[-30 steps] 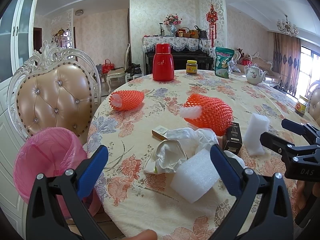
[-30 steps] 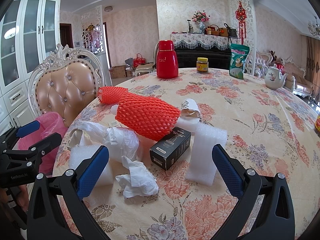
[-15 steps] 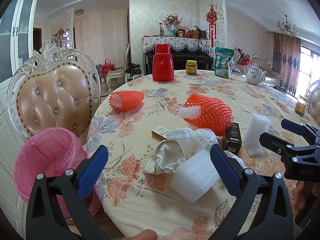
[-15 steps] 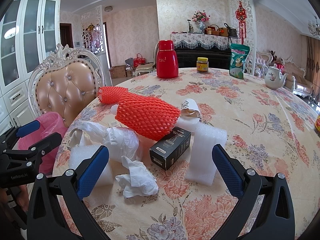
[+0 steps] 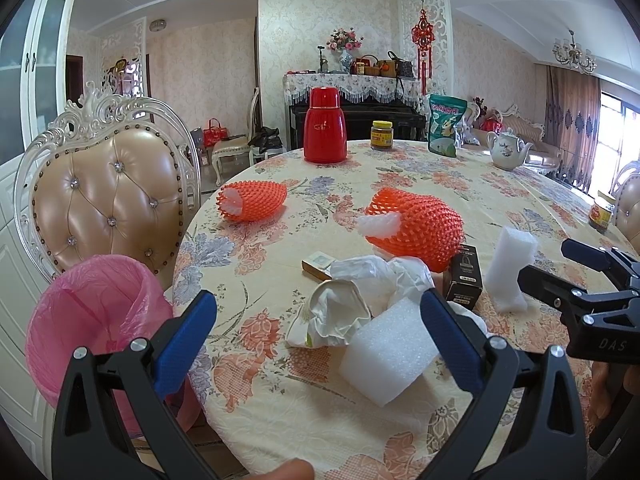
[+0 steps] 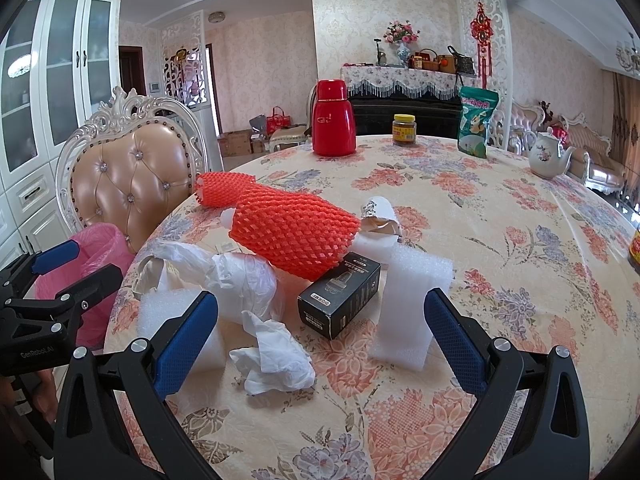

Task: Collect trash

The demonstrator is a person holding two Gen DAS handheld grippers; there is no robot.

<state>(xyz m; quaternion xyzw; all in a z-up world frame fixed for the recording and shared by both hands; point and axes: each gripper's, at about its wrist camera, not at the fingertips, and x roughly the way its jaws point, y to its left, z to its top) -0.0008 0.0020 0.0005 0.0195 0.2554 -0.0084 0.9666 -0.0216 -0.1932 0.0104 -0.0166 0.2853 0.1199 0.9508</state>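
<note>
Left gripper (image 5: 318, 338) is hovering at the near table edge with its jaws standing wide apart and holding nothing. Right gripper (image 6: 320, 338) is likewise standing wide open and empty over the table (image 6: 500, 216); its fingers are also showing at 3 o'clock in the left wrist view.

Trash is lying in a cluster on the flowered tablecloth near the close edge:
- A white foam block (image 5: 390, 360) is lying between the left fingertips, touching crumpled white paper and plastic (image 5: 360, 300) behind it.
- A large orange foam net (image 6: 294, 234) is resting at 12 o'clock from the right gripper, its lower edge overlapping a black box (image 6: 340, 294).
- An upright white foam piece (image 6: 412, 308) is standing just beside the box, at 1 o'clock.
- A crumpled tissue (image 6: 274, 364) is lying between the right fingertips, toward the left one.
- A smaller orange foam net (image 5: 252, 202) is lying apart from the cluster, at 11 o'clock in the left wrist view.

A bin lined with a pink bag (image 5: 92, 320) is standing off the table at 9 o'clock from the left gripper, beside a padded chair (image 5: 104, 200).

At the far side, well apart from the trash, a red flask (image 5: 325, 126), a jar (image 5: 381, 135), a green pouch (image 5: 445, 125) and a teapot (image 5: 508, 154) are standing upright.
</note>
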